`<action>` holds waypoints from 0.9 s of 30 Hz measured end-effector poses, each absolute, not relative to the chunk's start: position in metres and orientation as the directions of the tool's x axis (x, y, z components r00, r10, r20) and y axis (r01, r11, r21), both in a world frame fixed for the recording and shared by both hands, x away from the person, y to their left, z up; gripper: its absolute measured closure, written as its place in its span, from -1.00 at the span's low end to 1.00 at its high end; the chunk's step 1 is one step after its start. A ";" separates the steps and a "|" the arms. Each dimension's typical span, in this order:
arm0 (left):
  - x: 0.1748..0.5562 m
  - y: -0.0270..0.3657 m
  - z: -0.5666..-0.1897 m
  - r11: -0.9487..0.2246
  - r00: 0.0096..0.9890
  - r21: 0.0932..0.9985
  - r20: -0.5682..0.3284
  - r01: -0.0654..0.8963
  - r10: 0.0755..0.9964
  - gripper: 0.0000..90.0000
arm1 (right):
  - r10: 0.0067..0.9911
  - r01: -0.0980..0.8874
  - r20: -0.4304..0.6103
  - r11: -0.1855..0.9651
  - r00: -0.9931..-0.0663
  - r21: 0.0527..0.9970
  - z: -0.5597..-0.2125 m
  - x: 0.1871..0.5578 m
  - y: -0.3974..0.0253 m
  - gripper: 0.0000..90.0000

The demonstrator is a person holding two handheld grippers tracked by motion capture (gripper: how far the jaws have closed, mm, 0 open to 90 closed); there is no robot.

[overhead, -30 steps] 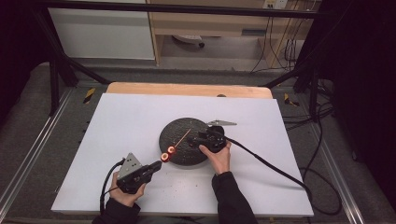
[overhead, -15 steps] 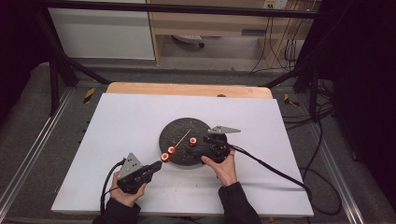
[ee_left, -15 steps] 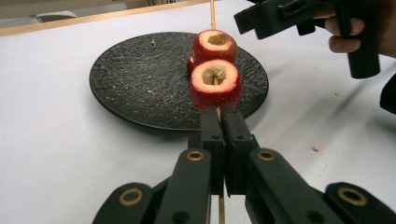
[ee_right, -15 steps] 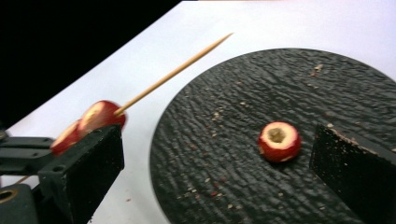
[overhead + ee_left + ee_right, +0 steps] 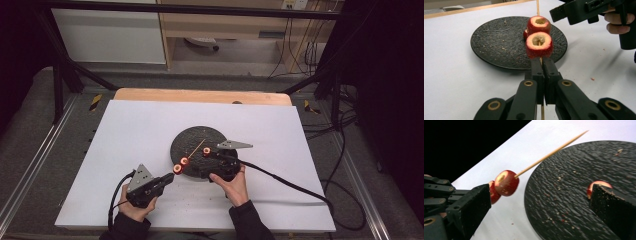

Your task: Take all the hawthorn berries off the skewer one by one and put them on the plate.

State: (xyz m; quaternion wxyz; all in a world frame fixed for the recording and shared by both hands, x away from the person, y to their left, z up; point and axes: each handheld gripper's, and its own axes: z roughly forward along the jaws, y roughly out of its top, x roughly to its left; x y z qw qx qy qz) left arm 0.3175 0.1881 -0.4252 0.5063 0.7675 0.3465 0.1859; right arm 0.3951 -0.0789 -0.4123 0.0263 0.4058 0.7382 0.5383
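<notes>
A thin wooden skewer [image 5: 196, 149] carries two red, cored fruit pieces [image 5: 539, 45] near its lower end. My left gripper [image 5: 171, 176] is shut on the skewer just below them and holds it slanting over the black round plate [image 5: 192, 137]. A third red piece [image 5: 206, 151] lies on the plate, partly hidden behind one jaw in the right gripper view [image 5: 596, 185]. My right gripper [image 5: 205, 164] stands open at the plate's near right edge, its jaws wide apart and holding nothing, beside the skewer's loaded end [image 5: 506, 182].
The plate sits mid-table on a white sheet [image 5: 130, 135], with crumbs scattered on it [image 5: 559, 178]. Cables [image 5: 290, 182] trail from the grippers toward the right edge. Wide bare room lies left of and behind the plate.
My right gripper has drawn back toward the near edge and turned left, uncovering the red piece on the plate. The left gripper and skewer have stayed put.
</notes>
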 end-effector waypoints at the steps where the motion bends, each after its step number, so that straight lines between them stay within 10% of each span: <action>1: 0.318 0.188 -0.425 -0.250 0.692 0.906 -0.063 0.343 0.719 0.96 | 0.627 0.571 0.398 0.091 -0.669 0.816 -0.412 0.395 -0.079 -0.89; 27: 0.316 0.185 -0.425 -0.256 0.698 0.906 -0.057 0.336 0.714 0.96 | 0.503 0.660 0.568 0.007 -0.651 0.751 -0.419 0.402 -0.057 0.26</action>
